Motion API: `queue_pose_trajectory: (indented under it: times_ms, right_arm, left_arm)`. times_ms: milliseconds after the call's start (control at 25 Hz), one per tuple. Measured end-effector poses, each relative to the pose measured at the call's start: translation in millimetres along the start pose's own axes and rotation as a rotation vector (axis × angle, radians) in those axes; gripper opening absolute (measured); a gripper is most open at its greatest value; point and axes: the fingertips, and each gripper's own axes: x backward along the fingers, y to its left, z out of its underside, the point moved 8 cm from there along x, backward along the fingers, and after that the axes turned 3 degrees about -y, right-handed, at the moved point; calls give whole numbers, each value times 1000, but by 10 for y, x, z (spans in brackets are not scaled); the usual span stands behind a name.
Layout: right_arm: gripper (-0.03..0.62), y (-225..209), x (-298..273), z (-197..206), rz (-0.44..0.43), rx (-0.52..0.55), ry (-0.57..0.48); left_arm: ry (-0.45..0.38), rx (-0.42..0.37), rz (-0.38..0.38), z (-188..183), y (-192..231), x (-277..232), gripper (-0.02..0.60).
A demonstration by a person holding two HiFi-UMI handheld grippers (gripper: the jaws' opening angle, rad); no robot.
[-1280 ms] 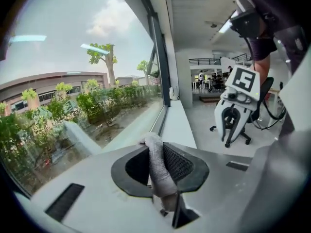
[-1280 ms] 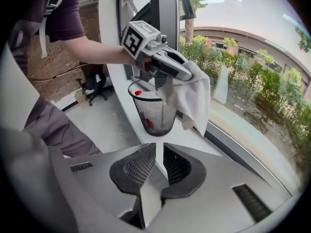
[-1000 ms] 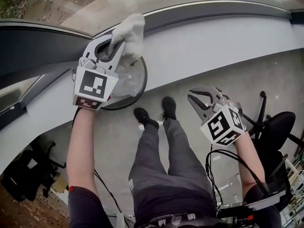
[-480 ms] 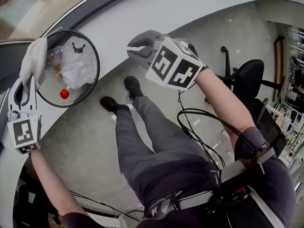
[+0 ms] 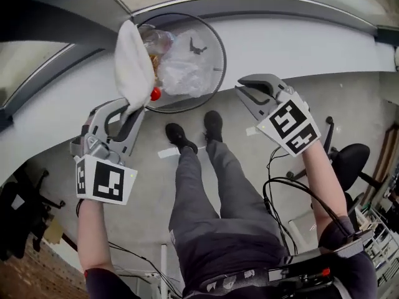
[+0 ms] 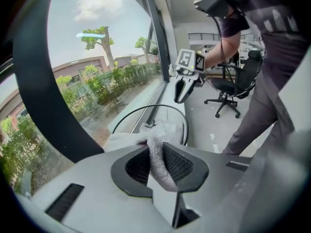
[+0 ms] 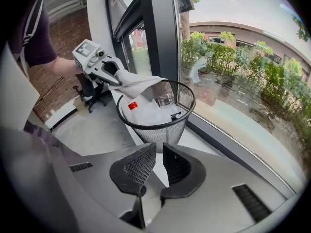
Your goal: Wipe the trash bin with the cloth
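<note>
1. Grey floor below the window carries the trash bin (image 5: 222, 67), a black mesh basket just ahead of my shoes. It holds crumpled plastic (image 5: 187, 73) and a red-capped bottle (image 5: 154, 93).
2. The cloth (image 5: 133, 64) lies against the bin's rim on my left side.
3. My left gripper (image 5: 129, 109) is clamped on the cloth's lower end, with only a narrow fold between the pads.
4. My right gripper (image 5: 246, 91) is closed to a slit and empty. It is near the bin's other side, not touching it.
5. Risk: a hard stroke could drag the fold free and drop the cloth among the rubbish.
6. Risk: the bin looks light and nothing braces it, so sideways pressure could slide or tip it.
7. Risk: the mesh could snag the cloth.
</note>
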Motion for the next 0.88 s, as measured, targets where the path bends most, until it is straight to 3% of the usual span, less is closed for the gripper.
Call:
queue_pose_trajectory:
  times_ms: [160,400,600,640,800,880]
  right_arm:
    - [43,98,-224,1,-26,56,-4]
    - [43,210,-46,-121,-29,53,-12]
    - [43,216,-10,-80,-30,39,-31]
    - [43,219,-29,-89,-32,68,-34]
    - [43,229,-129,-214,-17,233,-47]
    - [43,209,-165,-271,-8,302,-49]
  left_arm:
    - [-99,54,72,-176,-253,-90,55]
    - [-245,51,233,-715,-556,-223,57]
    - [-274,-12,138,-904,-425,-442,58]
    - [-263,-14,128,-885,-374,-424,82]
    - [-107,-79,176,-548,-287,-243,351]
    - [1,-103,208,-281,-271,-279,419]
